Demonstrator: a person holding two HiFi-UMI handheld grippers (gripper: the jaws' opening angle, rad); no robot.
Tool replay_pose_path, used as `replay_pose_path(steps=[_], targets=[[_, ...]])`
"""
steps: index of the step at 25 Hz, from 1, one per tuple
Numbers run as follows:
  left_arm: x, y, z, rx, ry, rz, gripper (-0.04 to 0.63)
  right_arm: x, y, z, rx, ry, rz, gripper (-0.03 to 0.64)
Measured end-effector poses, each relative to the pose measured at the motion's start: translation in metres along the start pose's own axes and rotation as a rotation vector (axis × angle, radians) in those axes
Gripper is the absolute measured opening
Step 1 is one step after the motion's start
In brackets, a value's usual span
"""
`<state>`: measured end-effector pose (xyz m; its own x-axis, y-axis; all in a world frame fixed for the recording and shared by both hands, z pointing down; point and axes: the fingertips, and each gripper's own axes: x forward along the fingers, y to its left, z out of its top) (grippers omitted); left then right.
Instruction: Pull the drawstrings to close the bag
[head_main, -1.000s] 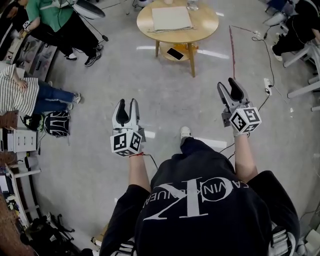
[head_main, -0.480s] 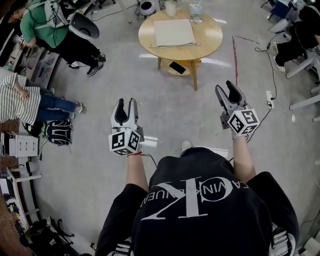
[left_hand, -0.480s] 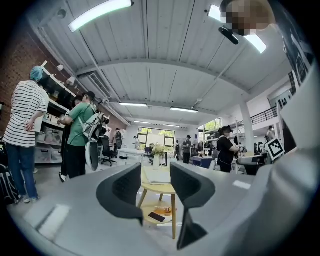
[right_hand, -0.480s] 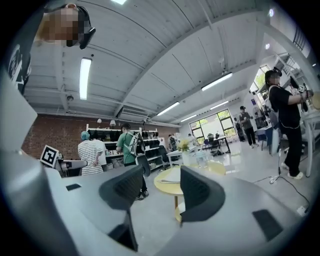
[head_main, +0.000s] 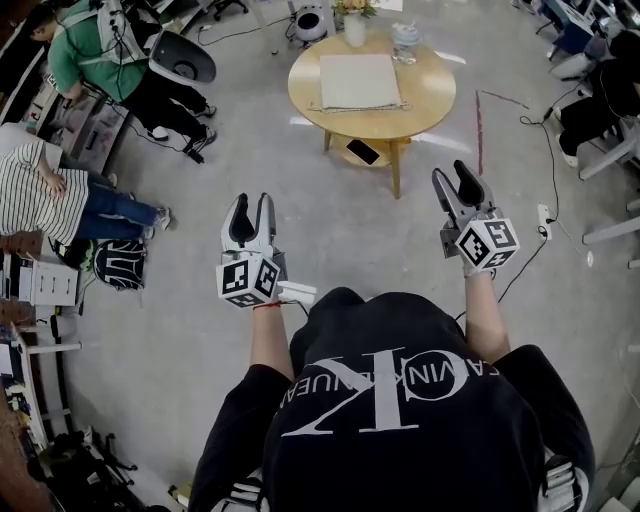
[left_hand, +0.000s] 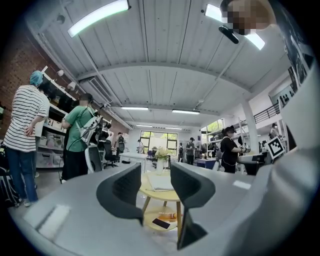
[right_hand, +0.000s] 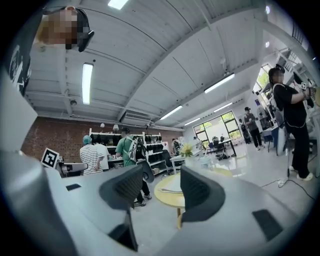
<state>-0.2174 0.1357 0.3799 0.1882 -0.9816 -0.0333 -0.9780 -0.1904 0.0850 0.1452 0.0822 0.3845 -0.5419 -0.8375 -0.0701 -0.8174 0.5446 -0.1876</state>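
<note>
A: Where do we stand on the grippers?
B: The left gripper (head_main: 251, 204) has its jaws wide apart, gripping nothing. The right gripper (head_main: 453, 174) is the same, wide and empty. In both gripper views we see only the room through the gap.
A: Position?
B: We hold both out in front of us over the grey floor (head_main: 340, 230), well apart from each other, jaws pointing toward the round table (head_main: 425, 100).
A: And the bag?
B: The bag (head_main: 360, 82) lies flat on the tabletop, beige and roughly centred, well apart from both grippers. We can't make out the drawstrings from here.
A: Anything else on that table?
B: A white vase (head_main: 355, 28) with flowers and a clear jar (head_main: 405, 40) sit at the far edge, beyond the bag. A phone (head_main: 362, 152) lies on the lower shelf.
A: Surroundings?
B: To our left are a person in green (head_main: 85, 50) and a person in stripes (head_main: 40, 185). A backpack (head_main: 118, 265) sits on the floor near the second.
</note>
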Motion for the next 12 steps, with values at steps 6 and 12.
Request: replay_pose_path(steps=[6, 12], targets=[[0.011, 0.000, 0.000, 0.017, 0.011, -0.014, 0.169, 0.005, -0.007, -0.010, 0.034, 0.007, -0.013, 0.202], [0.021, 0.002, -0.015, -0.002, 0.040, -0.020, 0.169, 0.018, -0.008, -0.017, 0.043, 0.019, -0.005, 0.202]])
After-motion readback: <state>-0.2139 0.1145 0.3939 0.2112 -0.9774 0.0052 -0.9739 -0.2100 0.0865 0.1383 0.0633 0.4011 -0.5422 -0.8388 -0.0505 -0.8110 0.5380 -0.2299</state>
